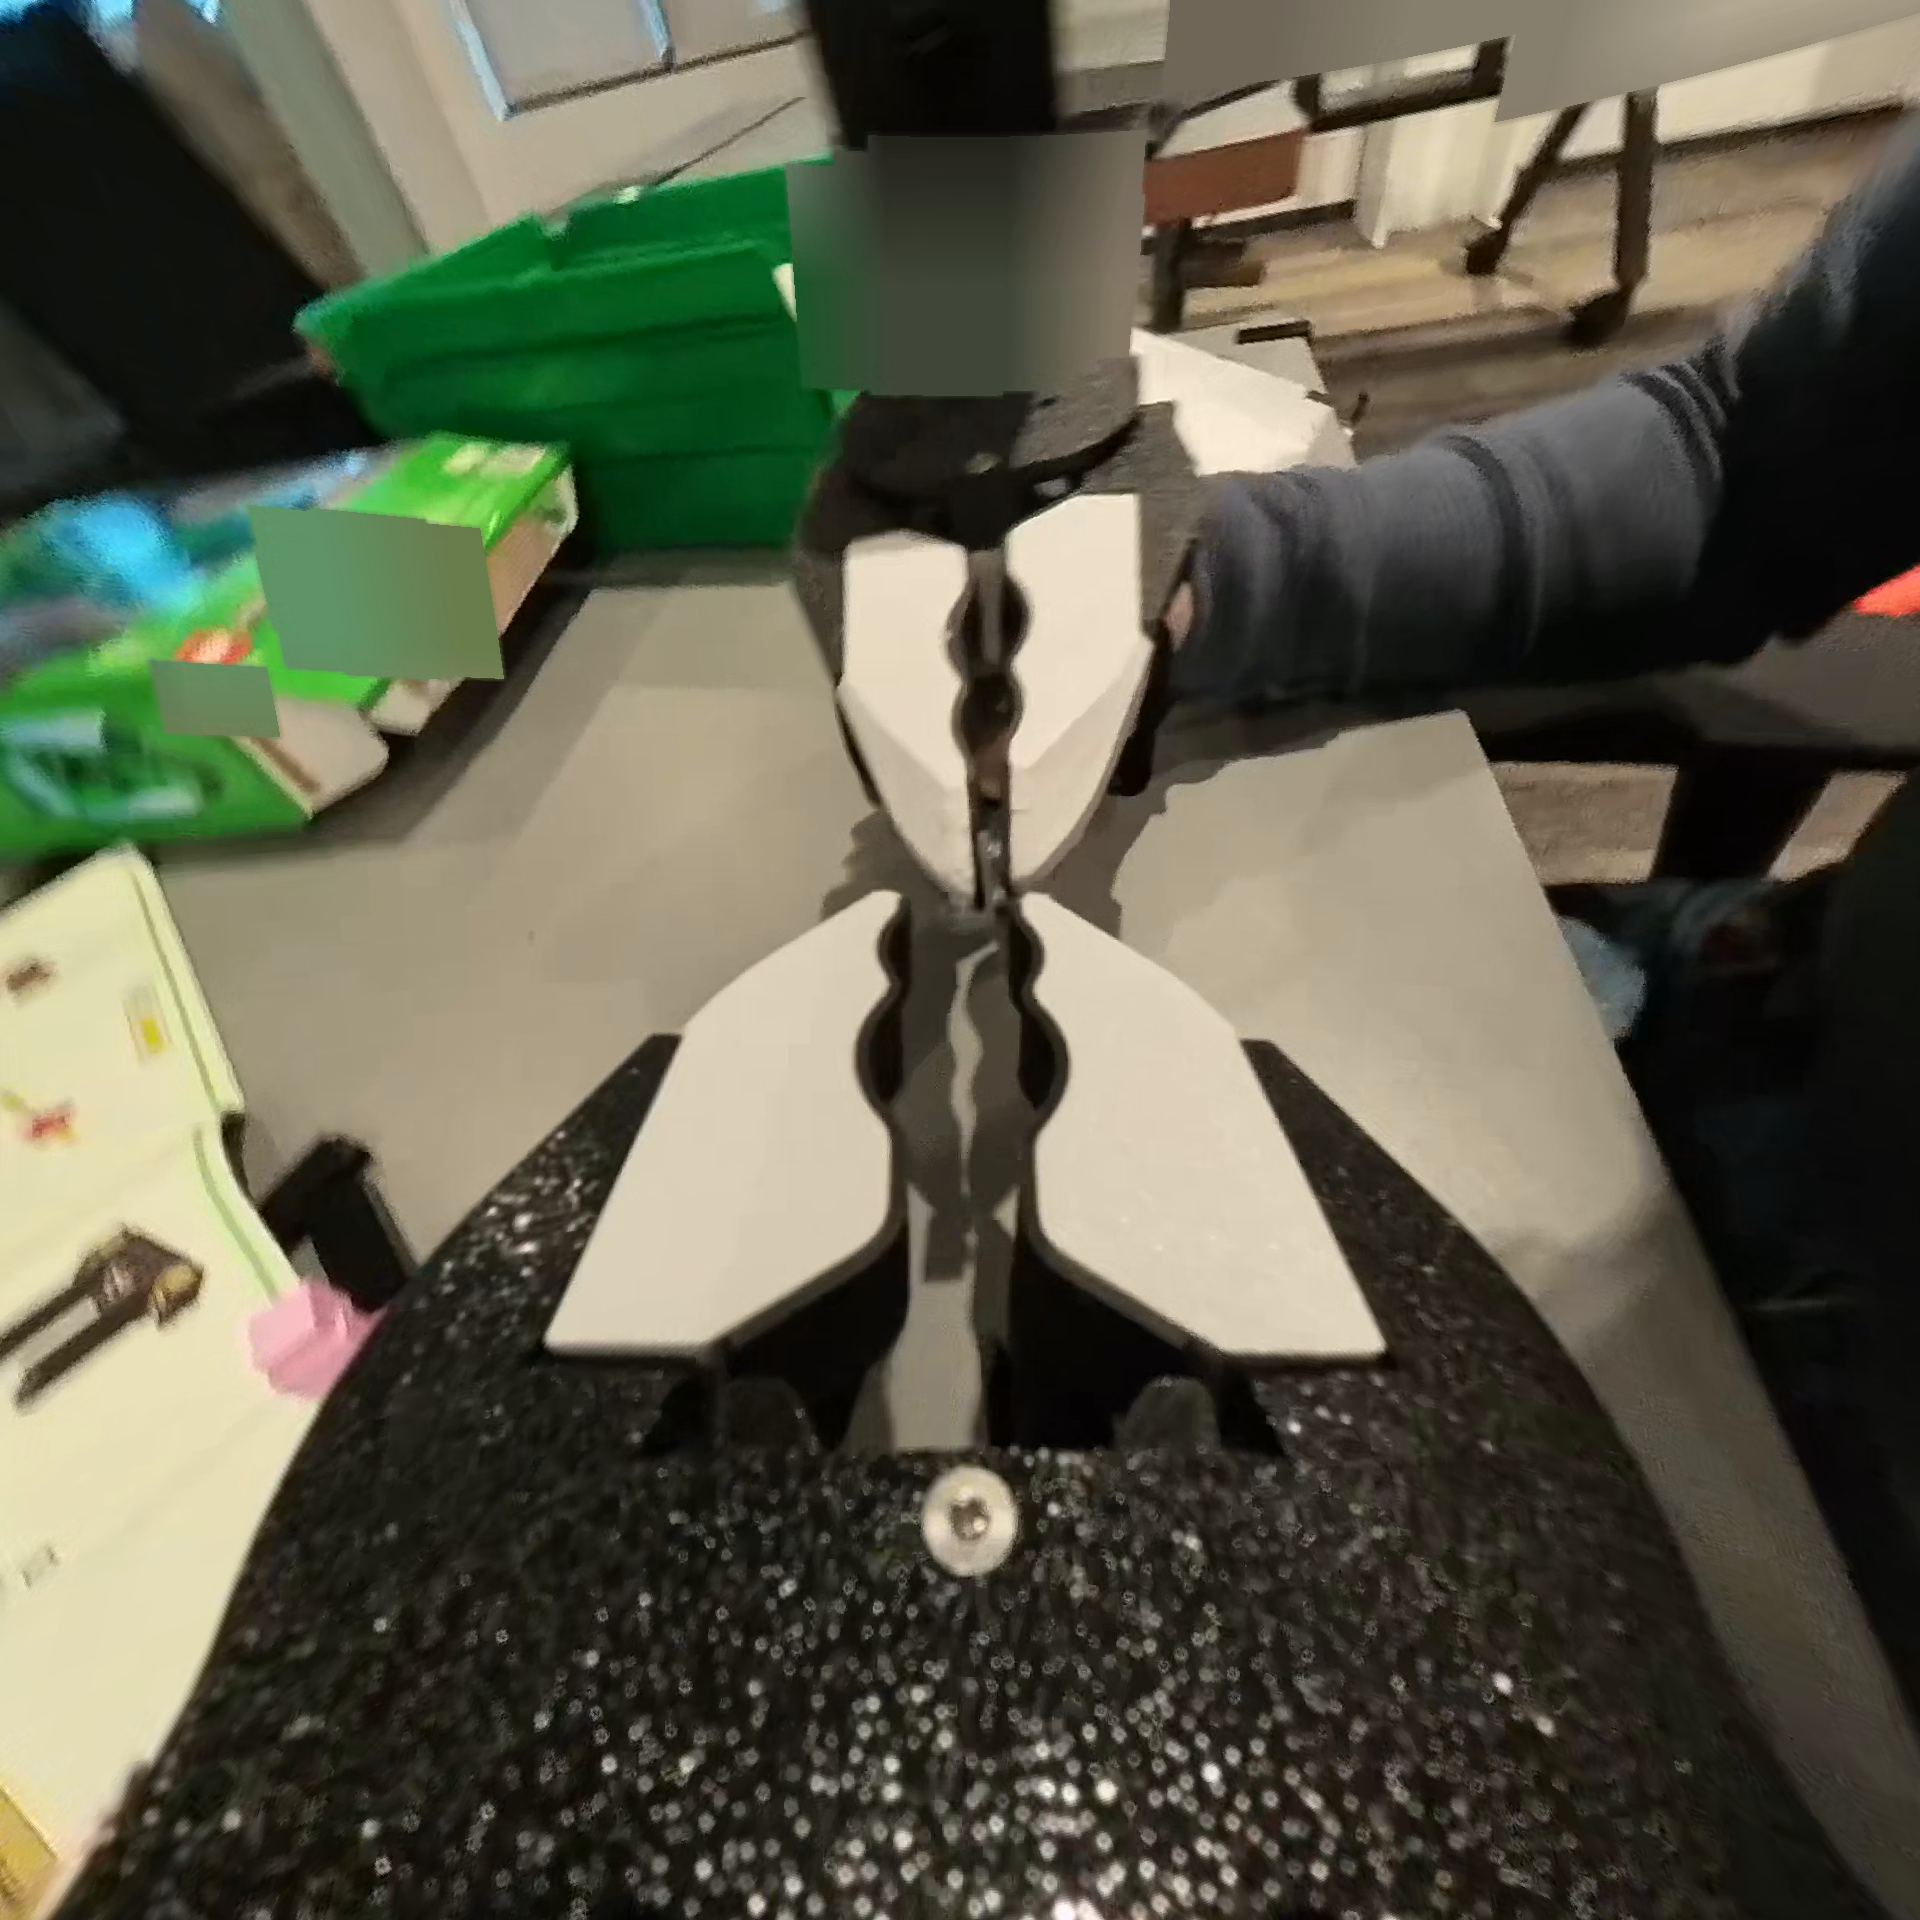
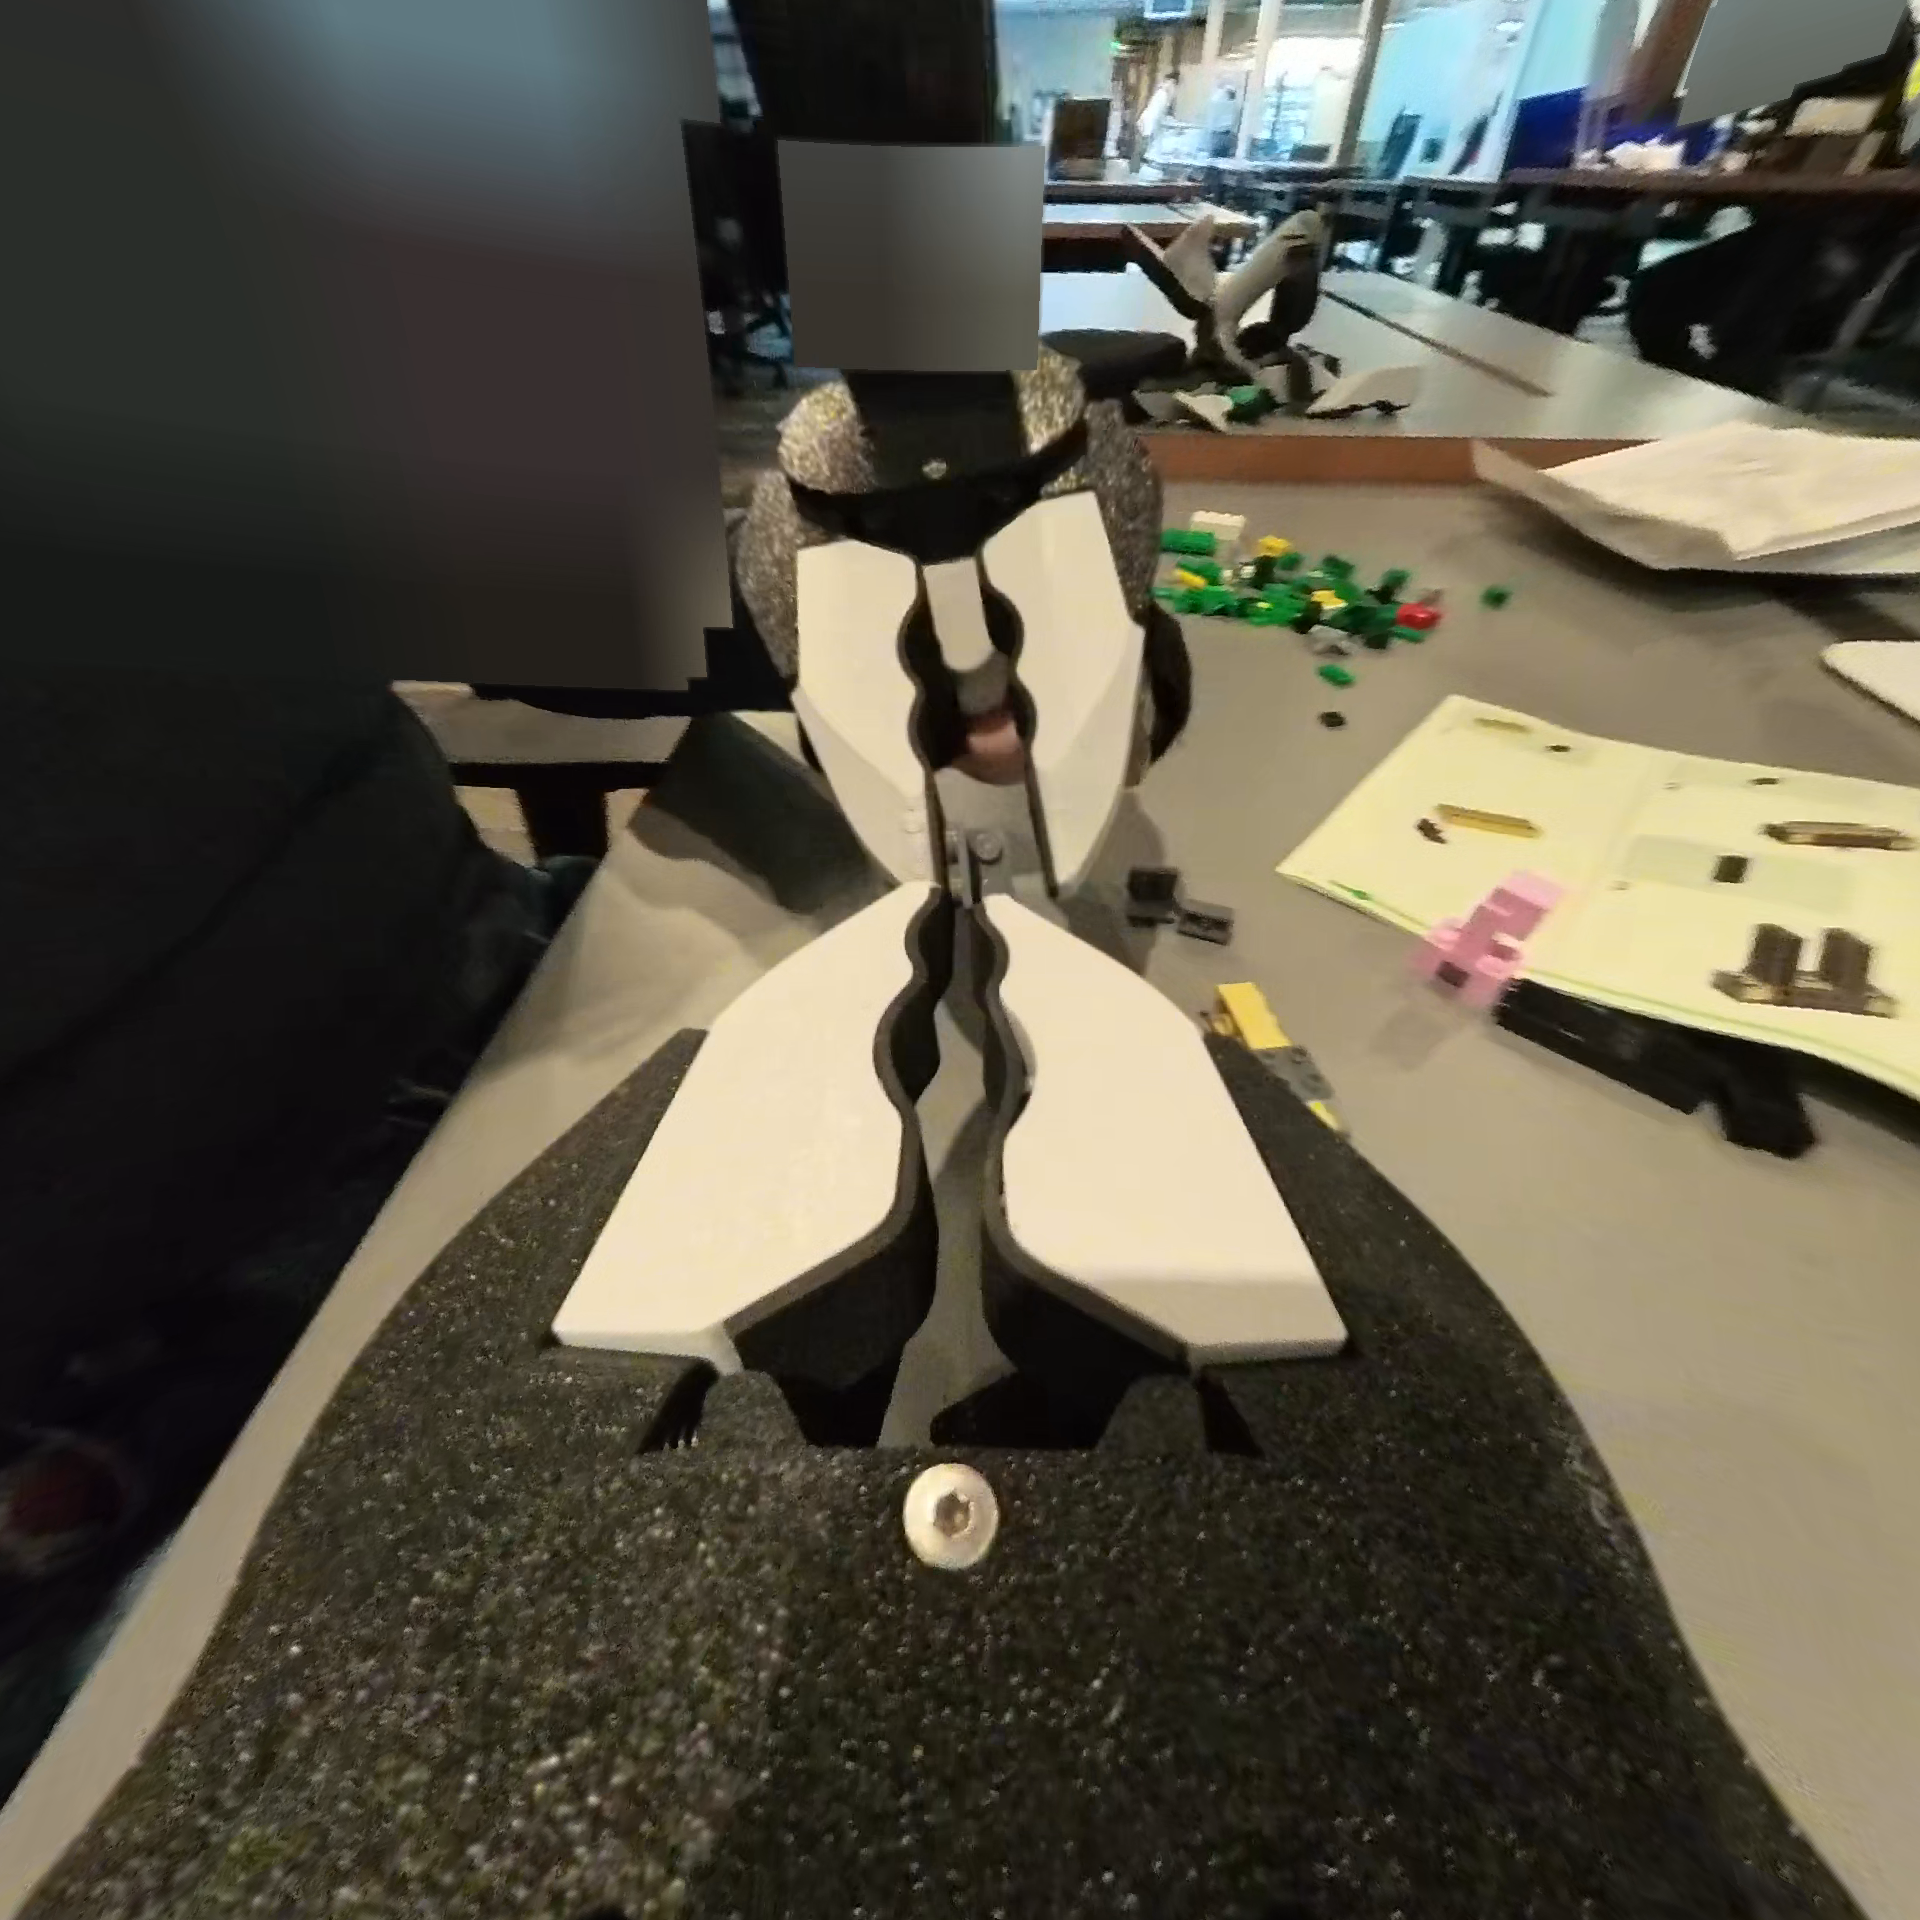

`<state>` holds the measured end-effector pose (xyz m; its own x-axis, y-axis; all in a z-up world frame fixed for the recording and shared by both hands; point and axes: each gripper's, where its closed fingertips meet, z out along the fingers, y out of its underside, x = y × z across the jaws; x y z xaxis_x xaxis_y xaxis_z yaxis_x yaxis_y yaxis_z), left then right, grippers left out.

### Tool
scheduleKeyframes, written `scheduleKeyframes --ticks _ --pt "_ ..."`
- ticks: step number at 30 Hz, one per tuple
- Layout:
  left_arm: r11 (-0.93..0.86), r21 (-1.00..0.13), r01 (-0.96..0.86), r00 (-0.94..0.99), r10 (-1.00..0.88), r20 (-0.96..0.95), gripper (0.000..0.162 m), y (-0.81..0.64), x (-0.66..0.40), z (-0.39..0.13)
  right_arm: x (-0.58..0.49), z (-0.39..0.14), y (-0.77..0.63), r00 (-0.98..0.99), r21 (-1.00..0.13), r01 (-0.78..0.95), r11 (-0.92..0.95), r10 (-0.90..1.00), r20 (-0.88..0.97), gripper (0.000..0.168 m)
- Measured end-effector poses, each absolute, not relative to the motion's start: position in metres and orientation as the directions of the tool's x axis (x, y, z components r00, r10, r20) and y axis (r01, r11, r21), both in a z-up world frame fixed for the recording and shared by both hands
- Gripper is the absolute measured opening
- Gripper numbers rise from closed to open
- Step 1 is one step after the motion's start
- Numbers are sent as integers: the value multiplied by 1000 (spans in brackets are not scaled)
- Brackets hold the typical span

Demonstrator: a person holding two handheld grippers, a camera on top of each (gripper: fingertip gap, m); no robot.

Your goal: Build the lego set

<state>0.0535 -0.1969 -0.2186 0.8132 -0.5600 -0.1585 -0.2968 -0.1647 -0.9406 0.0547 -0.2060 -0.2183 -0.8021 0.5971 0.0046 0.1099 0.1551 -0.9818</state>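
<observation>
Small dark lego piece (image 2: 975,878) pinched at right claw (image 2: 961,902) tips, left claw (image 1: 961,914) parted, touching it.

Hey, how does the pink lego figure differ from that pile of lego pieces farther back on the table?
The pink figure is one assembled block shape; the pile is loose, scattered pieces. The figure is all pink, while the pile is mostly green with some yellow, red and white. The figure stands at the open booklet's edge; the pile lies on bare grey table. Both are lego.
</observation>
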Motion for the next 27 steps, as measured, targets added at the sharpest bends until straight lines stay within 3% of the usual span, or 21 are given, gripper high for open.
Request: scheduleKeyframes --ticks 8,13,20,27 --pt "-83 -922 -378 776 -572 -267 16 -198 61 -217 63 -214 -210 -845 -984 167 61 523 -111 3" --pt "-2 -905 -426 734 -585 -344 0 -203 67 -212 71 -204 -213 -875 -977 211 -41 438 -208 2" --pt "91 -883 -460 710 -560 -427 16 -205 71 -200 78 -201 -215 -893 -958 273 -86 348 -285 2" --pt "145 -855 -497 638 -608 -474 6 -209 83 -201 82 -201 -219 -901 -940 322 -111 270 -340 2"
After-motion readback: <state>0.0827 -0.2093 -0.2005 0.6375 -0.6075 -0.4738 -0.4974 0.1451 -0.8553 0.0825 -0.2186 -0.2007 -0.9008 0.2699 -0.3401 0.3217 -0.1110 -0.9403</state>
